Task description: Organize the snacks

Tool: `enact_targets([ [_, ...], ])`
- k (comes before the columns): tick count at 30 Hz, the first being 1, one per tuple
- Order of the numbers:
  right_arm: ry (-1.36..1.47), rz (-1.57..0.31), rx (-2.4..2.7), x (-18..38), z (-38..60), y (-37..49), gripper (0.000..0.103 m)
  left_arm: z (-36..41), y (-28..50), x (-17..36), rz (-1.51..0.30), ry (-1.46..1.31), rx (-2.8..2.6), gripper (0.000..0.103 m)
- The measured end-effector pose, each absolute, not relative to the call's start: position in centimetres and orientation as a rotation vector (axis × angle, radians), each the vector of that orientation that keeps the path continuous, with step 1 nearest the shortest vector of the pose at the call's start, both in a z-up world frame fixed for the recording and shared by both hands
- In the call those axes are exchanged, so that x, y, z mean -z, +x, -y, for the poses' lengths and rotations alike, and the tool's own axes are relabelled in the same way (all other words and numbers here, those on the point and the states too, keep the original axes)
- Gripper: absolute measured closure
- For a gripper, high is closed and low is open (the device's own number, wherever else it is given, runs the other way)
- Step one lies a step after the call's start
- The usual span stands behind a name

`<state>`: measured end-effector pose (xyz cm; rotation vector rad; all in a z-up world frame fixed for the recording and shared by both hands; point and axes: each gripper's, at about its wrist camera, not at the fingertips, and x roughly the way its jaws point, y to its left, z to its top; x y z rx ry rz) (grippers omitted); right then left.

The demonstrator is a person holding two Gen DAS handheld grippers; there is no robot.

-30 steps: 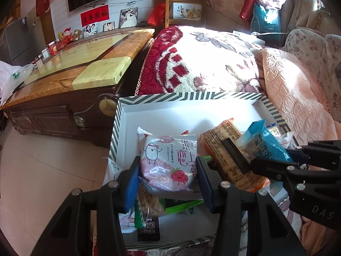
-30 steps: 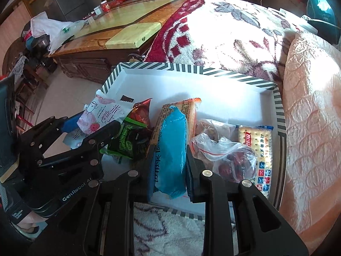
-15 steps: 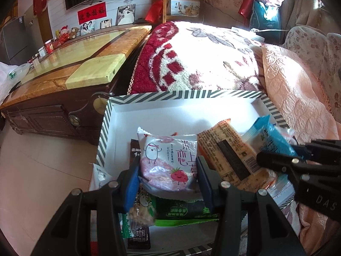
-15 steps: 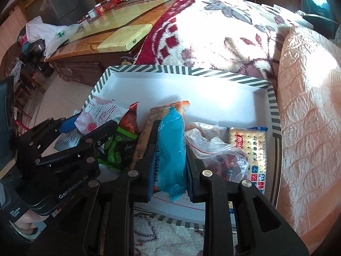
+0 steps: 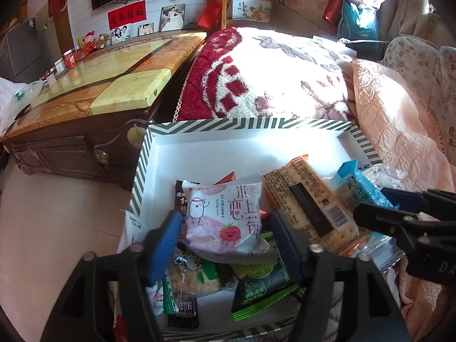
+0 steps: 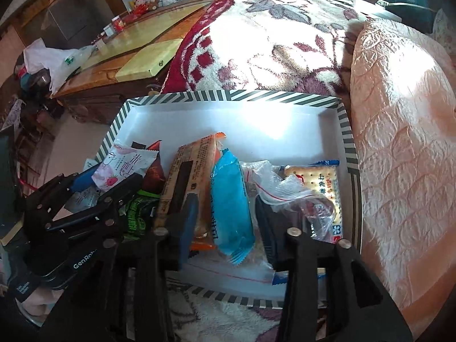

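**Both grippers let go of their packets over the striped box**

The left gripper (image 5: 223, 229) hung over the near half of the striped snack box (image 5: 250, 124), its fingers opening. The pink strawberry packet (image 5: 225, 216) lay between them with a gap showing on each side, so nothing clamped it; it rested on the heap of green packets (image 5: 256, 287) at the box's six o'clock end.

The right gripper (image 6: 228, 223) was opening too. The blue packet (image 6: 230, 205) stood between its fingers, free of both pads, leaning against the long orange cracker pack (image 6: 188, 182) at its nine o'clock. At its three o'clock lay a clear zip bag (image 6: 285, 193) and, beyond that, a soda cracker pack (image 6: 322, 182) by the box's right wall.

The box sat on a floral rug (image 6: 270, 37), with the wooden tabletop (image 5: 114, 85) off at ten o'clock. Its twelve o'clock half was bare white floor.

The step in hand looked like the release. To do it well, I would judge, each hand should let the fingers part fully before lifting, then draw straight back along the fingers, so no pad drags a wrapper out. The blue packet seemed likeliest to tip when freed. The two grippers stood near each other, so one hand might clear first.
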<state>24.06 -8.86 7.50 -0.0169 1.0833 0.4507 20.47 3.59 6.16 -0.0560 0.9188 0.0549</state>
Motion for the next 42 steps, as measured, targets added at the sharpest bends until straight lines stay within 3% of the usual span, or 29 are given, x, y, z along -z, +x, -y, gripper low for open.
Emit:
enact_targets([
  [13,-0.023,-0.940,-0.420,-10.5,10.3,16.6,0.046,-3.3,13.6,-10.0,-0.771,-0.042,-0.099,0.003],
  [27,0.010,-0.920,-0.378,-10.6,12.8,9.3,0.045,-2.3,6.4,-11.9,-0.760,-0.049,-0.090,0.002],
  [42,0.004,-0.920,-0.386,-11.8,13.0,7.1,0.045,-2.1,4.3,-12.4,-0.767,-0.065,-0.082,0.002],
])
